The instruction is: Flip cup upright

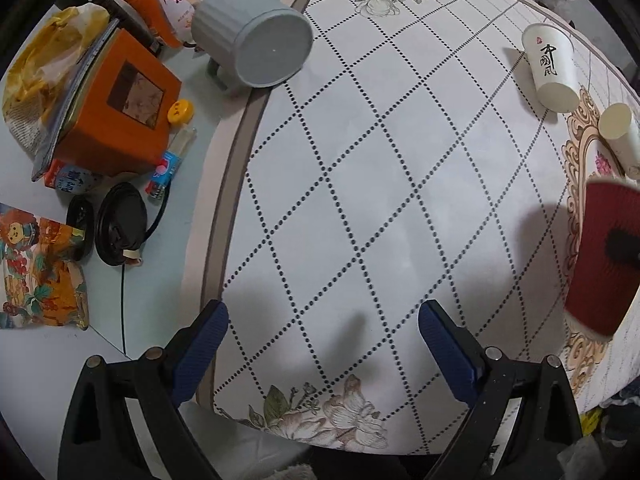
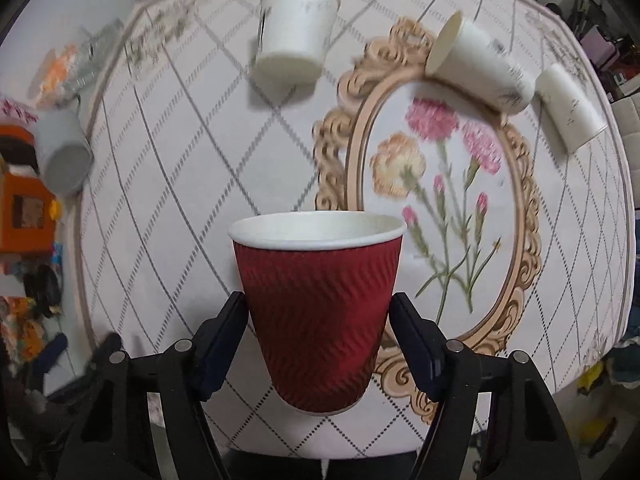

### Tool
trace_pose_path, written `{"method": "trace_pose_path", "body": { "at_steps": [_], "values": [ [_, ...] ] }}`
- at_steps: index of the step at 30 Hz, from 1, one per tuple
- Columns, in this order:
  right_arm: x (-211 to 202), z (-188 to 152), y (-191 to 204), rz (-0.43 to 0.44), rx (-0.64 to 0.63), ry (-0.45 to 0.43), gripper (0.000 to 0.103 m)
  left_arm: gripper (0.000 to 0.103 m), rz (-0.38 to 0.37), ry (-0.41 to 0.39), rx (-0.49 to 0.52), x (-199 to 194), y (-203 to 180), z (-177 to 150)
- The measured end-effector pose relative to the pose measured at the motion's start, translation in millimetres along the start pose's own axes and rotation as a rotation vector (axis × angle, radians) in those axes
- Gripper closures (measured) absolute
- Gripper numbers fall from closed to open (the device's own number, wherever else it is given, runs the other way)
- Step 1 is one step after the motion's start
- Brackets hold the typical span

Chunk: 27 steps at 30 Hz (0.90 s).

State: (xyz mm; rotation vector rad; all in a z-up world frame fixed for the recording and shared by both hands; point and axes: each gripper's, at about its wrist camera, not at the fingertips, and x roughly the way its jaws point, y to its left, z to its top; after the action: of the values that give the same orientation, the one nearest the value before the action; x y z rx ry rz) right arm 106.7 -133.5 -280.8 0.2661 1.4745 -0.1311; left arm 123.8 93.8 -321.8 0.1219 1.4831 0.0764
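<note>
My right gripper (image 2: pixel 318 312) is shut on a red ribbed paper cup (image 2: pixel 316 312) with a white rim. It holds the cup upright, mouth up, above the patterned table mat (image 2: pixel 168 184). The same red cup shows at the right edge of the left wrist view (image 1: pixel 604 256). My left gripper (image 1: pixel 322 328) is open and empty above the mat's near edge. A white paper cup (image 2: pixel 296 32) stands upside down at the far side. Two more white cups (image 2: pixel 480 60) (image 2: pixel 568 104) lie on their sides at the far right.
A grey ribbed mug (image 1: pixel 252 40) lies on its side at the mat's left edge. Left of the mat are an orange box (image 1: pixel 120 104), snack bags (image 1: pixel 40 268), black lids (image 1: pixel 120 224) and a cable. The table's near edge drops off below my fingers.
</note>
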Motion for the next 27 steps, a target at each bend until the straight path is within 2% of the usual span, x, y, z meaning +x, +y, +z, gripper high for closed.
{"method": "trace_pose_path", "body": {
  "at_steps": [6, 10, 16, 21, 27],
  "values": [
    [-25, 26, -11, 0.018, 0.037, -0.240, 0.029, 0.006, -0.017, -0.019, 0.016, -7, -18, 20],
    [-21, 43, -11, -0.005, 0.045, -0.391, 0.029, 0.006, -0.016, -0.043, 0.046, -4, -35, 34],
    [2, 33, -17, -0.062, 0.019, -0.557, 0.029, 0.006, 0.000, -0.049, 0.072, 12, -53, 43],
    [0, 14, -15, -0.068, -0.016, -0.606, 0.029, 0.006, -0.006, -0.037, 0.089, 17, -56, 36],
    [-1, -13, -14, -0.067, -0.030, -0.569, 0.027, 0.006, -0.017, -0.043, 0.110, 10, -56, 24]
  ]
}}
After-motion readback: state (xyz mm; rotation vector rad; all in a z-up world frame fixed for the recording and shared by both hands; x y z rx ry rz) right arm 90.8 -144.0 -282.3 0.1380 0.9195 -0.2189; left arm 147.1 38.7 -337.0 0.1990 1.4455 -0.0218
